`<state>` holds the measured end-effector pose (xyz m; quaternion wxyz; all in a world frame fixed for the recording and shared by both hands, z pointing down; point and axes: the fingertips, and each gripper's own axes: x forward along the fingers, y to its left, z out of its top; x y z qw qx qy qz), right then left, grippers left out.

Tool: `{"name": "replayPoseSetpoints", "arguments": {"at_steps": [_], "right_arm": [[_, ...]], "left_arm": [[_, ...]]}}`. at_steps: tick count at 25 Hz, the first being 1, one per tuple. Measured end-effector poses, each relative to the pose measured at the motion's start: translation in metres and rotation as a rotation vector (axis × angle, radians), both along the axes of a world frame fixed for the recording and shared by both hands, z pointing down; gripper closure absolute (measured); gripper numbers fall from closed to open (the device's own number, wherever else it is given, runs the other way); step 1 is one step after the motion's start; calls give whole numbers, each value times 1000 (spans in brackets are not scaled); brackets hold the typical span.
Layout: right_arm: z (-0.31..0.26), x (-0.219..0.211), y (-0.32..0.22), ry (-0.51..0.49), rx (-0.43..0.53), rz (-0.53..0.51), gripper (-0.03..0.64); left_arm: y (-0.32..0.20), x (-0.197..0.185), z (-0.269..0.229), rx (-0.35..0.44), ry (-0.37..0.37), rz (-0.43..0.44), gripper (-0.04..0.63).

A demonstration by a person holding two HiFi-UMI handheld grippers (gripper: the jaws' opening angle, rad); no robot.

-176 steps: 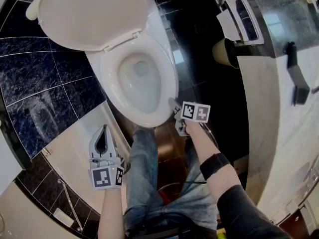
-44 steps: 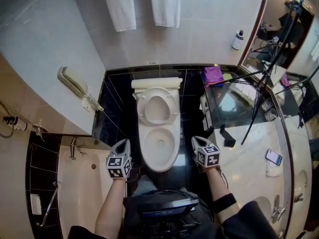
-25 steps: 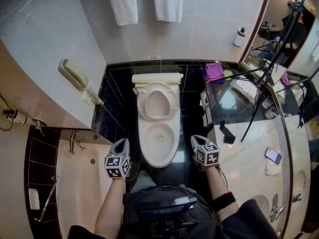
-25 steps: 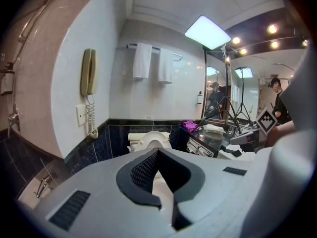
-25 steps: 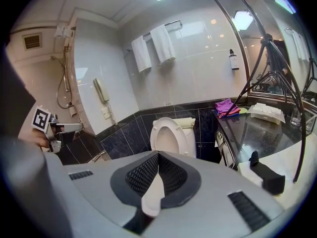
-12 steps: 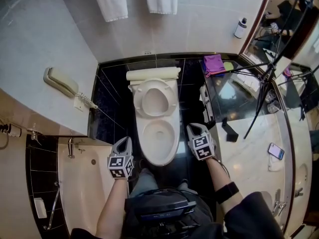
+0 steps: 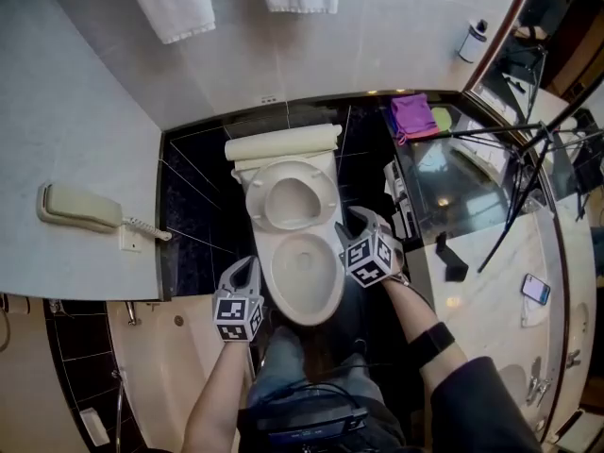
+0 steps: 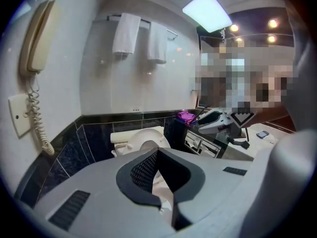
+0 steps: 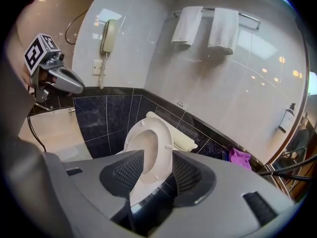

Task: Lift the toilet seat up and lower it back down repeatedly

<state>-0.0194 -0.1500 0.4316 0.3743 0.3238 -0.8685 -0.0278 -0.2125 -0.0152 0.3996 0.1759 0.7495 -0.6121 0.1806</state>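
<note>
Squaring the right gripper (image 7: 357, 221), jaws just opened and empty, to the upright toilet seat (image 7: 257, 201) at mid-frame; left gripper (image 7: 247, 265) closed, empty.

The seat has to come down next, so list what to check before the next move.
1. Toilet seat raised upright: ok.
2. Right tool open: ok; its jaws have just been opening, nothing held between them.
3. Right tool on the seat: not ok, it is apart from it.
4. Left tool shut, empty, out of the seat's way: ok.
5. Bowl rim free of objects: ok.
</note>
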Motion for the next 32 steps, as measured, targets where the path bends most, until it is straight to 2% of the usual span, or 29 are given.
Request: {"name": "replayPoseSetpoints", "arguments": {"at_steps": [6, 12, 20, 25, 28, 32], "right_arm": [[37, -36, -65, 85, 35, -47, 387], [76, -73, -116, 128, 31, -85, 351], [109, -107, -167, 174, 49, -99, 354], [118, -126, -187, 222, 82, -117, 401], [123, -130, -190, 256, 103, -137, 491], [124, -130, -189, 283, 140, -142, 502]], "left_arm": [[-52, -8, 34, -14, -16, 42, 595], [-94, -17, 64, -8, -46, 79, 595], [-123, -20, 83, -26, -10, 98, 595], [-129, -28, 90, -28, 5, 87, 595], [-128, -34, 94, -31, 10, 76, 595], [-125, -43, 99, -40, 17, 59, 595]]}}
